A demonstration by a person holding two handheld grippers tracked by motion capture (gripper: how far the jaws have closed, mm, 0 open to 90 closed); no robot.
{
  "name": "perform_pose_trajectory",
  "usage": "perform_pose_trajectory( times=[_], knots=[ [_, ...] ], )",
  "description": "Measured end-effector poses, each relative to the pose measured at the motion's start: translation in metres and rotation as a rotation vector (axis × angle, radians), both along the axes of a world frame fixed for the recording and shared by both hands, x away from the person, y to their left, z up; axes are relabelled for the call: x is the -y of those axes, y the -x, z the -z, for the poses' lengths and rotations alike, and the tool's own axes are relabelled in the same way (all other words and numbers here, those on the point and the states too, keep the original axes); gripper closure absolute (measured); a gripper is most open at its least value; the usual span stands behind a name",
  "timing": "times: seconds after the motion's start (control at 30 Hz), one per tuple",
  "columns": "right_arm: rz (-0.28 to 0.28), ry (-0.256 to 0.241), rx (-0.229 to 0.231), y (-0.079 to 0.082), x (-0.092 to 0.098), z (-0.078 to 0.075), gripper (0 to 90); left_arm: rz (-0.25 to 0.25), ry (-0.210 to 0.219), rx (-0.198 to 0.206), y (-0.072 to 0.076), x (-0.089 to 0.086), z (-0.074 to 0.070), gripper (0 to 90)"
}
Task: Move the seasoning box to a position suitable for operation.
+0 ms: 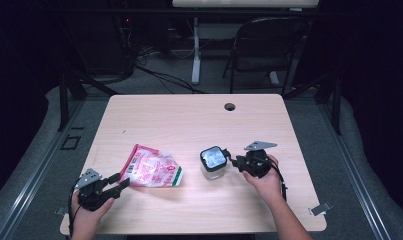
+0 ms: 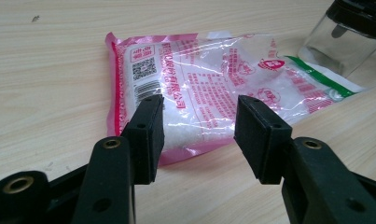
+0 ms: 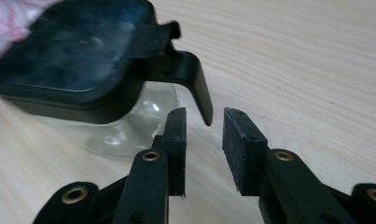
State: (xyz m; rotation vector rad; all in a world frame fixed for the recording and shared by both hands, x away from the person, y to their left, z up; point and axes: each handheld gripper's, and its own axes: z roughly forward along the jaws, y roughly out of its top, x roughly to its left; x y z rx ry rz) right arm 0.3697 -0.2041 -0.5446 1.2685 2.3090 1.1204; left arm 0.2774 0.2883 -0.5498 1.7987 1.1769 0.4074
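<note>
Overhead first: from the high view, a pale wooden table (image 1: 189,115) carries two things near the person's edge. A pink and white pouch (image 1: 151,172) with a green strip at one end lies flat, left of centre. Just to its right, apart from it, stands a clear glass jar (image 1: 213,163) with a square black lid. The left gripper (image 1: 120,181) rests at the pouch's near left corner, held in the left hand (image 1: 89,205), its jaws parted and pointing at the pouch edge. The right gripper (image 1: 231,159), held in the right hand (image 1: 265,177), points leftward at the jar's right side, close by the lid.

Next, the left gripper view: the left gripper (image 2: 199,135) has its jaws spread wide with nothing clamped between them. The pouch (image 2: 213,88) lies just beyond the tips, its near pink seam reaching into the gap; a barcode and a QR code show on its left part. The jar (image 2: 344,46) stands at the upper right, past the pouch's green end.

Lastly, the right gripper view: the right gripper (image 3: 204,126) is partly open and holds nothing. A black latch tab (image 3: 195,88) hangs down from the jar's lid (image 3: 73,51), its tip just above the gap between the jaws. The glass body (image 3: 129,126) sits left of the jaws.
</note>
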Motion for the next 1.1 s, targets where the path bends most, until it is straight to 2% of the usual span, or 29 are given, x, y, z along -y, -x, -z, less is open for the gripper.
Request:
perform_pose_trajectory(
  times=[0.03, 0.07, 0.13, 0.23, 0.33, 0.57, 0.87, 1.0, 1.1],
  knots=[
    [0.0, 0.0, 0.0, 0.0, 0.0, 0.0, 71.2, 0.0, 0.0, 0.0, 0.0, 0.0, 0.0, 52.7],
    [-0.001, -0.002, -0.021, -0.005, -0.003, 0.003, 72.1, -0.005, 0.003, 0.0, 0.001, -0.002, 0.0, 52.8],
    [-0.002, 0.016, -0.03, -0.009, -0.007, 0.004, 73.1, -0.012, -0.003, -0.006, 0.003, -0.004, 0.0, 53.2],
    [0.0, 0.012, -0.036, -0.014, -0.011, 0.005, 75.2, -0.024, 0.0, -0.007, 0.004, -0.006, 0.001, 53.5],
    [0.001, 0.03, -0.053, -0.018, -0.013, 0.007, 75.6, -0.029, -0.002, -0.011, 0.006, -0.008, 0.0, 53.7],
    [0.002, 0.062, -0.06, -0.021, -0.019, 0.012, 80.4, -0.032, -0.005, -0.014, 0.006, -0.008, 0.0, 53.9],
    [0.02, 0.101, -0.042, -0.015, -0.024, 0.01, 82.3, -0.024, -0.008, -0.015, 0.003, -0.004, 0.0, 53.9],
    [0.025, 0.101, -0.04, -0.009, -0.024, 0.01, 82.1, -0.024, -0.009, -0.017, 0.002, -0.004, 0.0, 53.9],
    [0.026, 0.082, -0.04, -0.001, -0.023, 0.012, 81.8, -0.024, -0.01, -0.019, 0.003, -0.004, 0.0, 53.9]
  ],
)
